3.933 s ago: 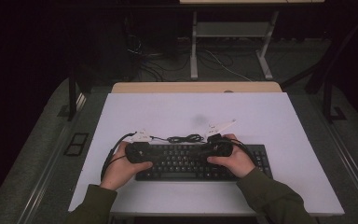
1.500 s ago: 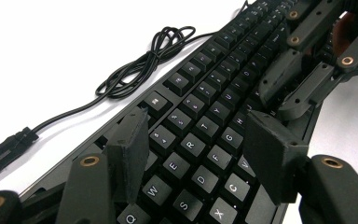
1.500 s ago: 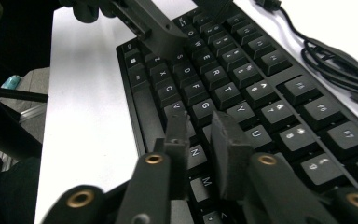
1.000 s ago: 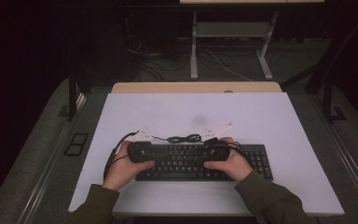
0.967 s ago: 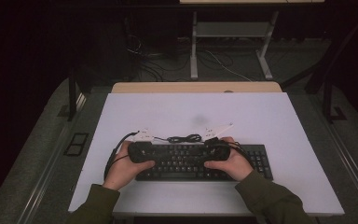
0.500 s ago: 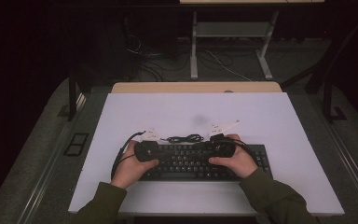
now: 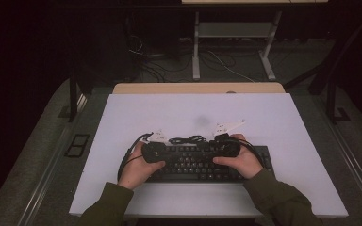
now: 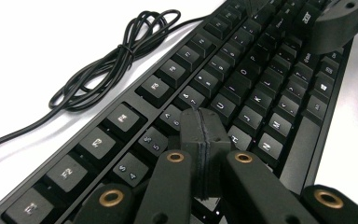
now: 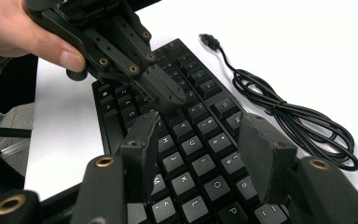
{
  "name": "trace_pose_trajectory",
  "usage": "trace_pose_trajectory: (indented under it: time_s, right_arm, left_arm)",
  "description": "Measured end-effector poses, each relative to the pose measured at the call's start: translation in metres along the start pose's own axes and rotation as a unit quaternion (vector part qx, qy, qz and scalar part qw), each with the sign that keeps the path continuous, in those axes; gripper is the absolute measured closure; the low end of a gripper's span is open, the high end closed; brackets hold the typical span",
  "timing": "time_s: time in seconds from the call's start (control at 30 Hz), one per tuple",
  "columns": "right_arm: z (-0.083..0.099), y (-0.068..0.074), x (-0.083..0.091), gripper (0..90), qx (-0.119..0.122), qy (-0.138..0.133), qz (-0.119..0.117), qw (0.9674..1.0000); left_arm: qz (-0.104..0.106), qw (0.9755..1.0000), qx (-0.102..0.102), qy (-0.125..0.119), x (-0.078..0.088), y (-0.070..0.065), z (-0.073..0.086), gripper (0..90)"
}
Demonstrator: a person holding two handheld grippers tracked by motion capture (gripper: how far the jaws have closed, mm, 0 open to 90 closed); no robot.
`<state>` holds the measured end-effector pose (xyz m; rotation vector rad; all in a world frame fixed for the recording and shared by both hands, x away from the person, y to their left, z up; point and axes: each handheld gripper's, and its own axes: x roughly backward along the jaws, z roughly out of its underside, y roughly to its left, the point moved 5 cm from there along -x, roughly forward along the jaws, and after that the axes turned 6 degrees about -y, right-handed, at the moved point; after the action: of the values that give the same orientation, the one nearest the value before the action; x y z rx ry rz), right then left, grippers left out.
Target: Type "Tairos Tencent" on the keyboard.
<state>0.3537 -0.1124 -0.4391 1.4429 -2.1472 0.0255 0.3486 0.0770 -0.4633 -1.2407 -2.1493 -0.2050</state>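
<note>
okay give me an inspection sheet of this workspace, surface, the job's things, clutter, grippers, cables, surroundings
Surface: white table top, mostly bare.
Job's things: black keyboard flat near the front edge.
Clutter: small white tags behind the keyboard.
Grippers: left gripper shut, tips low over the key rows; right gripper open above the keys. A hand holds each.
Cables: keyboard's cable bundle coiled and tied on the table, plug end loose; gripper cable loops at the left.
Surroundings: dark room, table legs and floor wiring beyond.
</note>
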Motion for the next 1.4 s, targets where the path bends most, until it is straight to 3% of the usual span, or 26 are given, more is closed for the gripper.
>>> trace_pose_trajectory:
  time_s: [0.27,0.37,0.57,0.83,1.07,1.4]
  right_arm:
    - [-0.002,-0.001,0.003,48.1,0.002,-0.006,-0.001,1.0000]
    - [-0.003,-0.001,0.004,48.2,0.000,-0.007,-0.001,1.0000]
    - [-0.003,-0.002,0.008,48.1,-0.001,-0.011,0.000,0.9999]
    - [-0.002,-0.004,0.012,44.6,-0.009,-0.018,0.000,0.9998]
    - [0.001,-0.007,0.018,39.3,0.002,-0.032,0.008,0.9995]
    - [0.014,-0.011,0.045,36.7,0.002,-0.049,0.027,0.9984]
  left_arm:
    - [-0.004,0.9999,-0.002,0.014,-0.003,0.000,0.002,88.9]
    - [-0.005,0.9999,0.006,0.010,-0.003,-0.001,0.001,88.9]
    - [-0.001,1.0000,-0.003,0.006,-0.001,-0.001,-0.001,88.7]
    - [0.000,0.9998,0.004,-0.019,0.005,-0.004,-0.003,70.8]
    - [0.004,0.9994,-0.007,-0.033,0.012,-0.006,0.000,54.5]
    - [0.007,0.9967,-0.002,-0.081,0.035,-0.006,0.002,41.8]
